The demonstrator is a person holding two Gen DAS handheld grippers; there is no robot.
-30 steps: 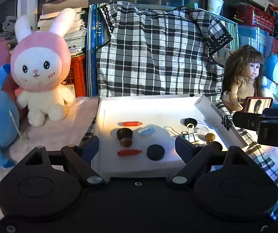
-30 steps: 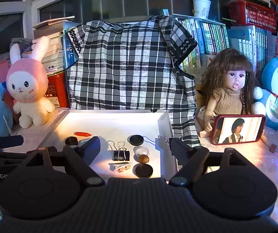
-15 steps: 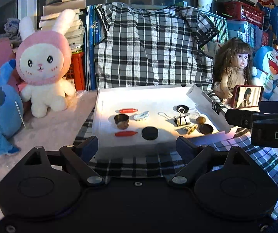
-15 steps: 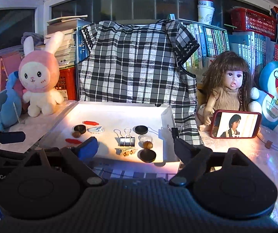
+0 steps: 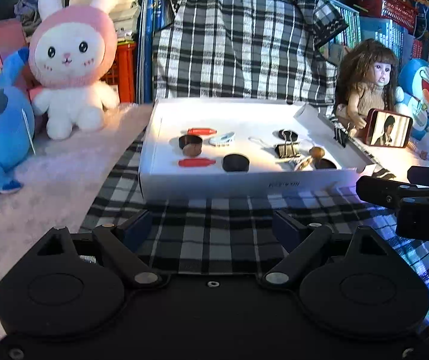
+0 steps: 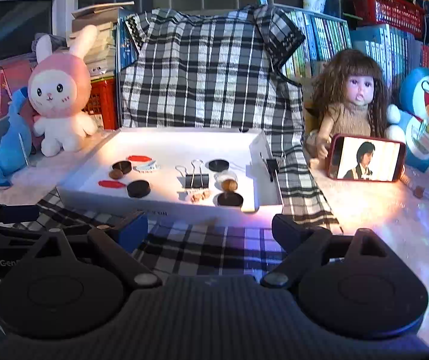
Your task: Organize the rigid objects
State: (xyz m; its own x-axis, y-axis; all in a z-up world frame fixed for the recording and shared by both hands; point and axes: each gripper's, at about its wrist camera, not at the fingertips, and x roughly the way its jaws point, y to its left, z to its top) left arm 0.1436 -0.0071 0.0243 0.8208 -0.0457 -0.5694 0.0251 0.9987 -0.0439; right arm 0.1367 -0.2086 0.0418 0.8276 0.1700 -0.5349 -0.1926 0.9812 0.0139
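Left gripper [image 5: 211,229]: jaws spread wide, holding nothing, above plaid cloth [image 5: 214,240].
Right gripper [image 6: 210,229]: jaws spread wide, holding nothing.
White tray [image 5: 244,184]: holds binder clip [image 6: 196,180], black discs.

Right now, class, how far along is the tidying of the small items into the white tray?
Done: the binder clip, red pieces and black discs lie in the white tray. In hand: nothing; the left tool and right tool are open, short of it. Left: any sorting.

A pink-hooded bunny plush [image 6: 60,90] and blue plush [image 6: 3,144] sit left of the draped checked cloth [image 6: 208,75], while a long-haired doll [image 6: 349,99], propped phone [image 6: 365,159] and Doraemon toy [image 6: 427,117] sit right.
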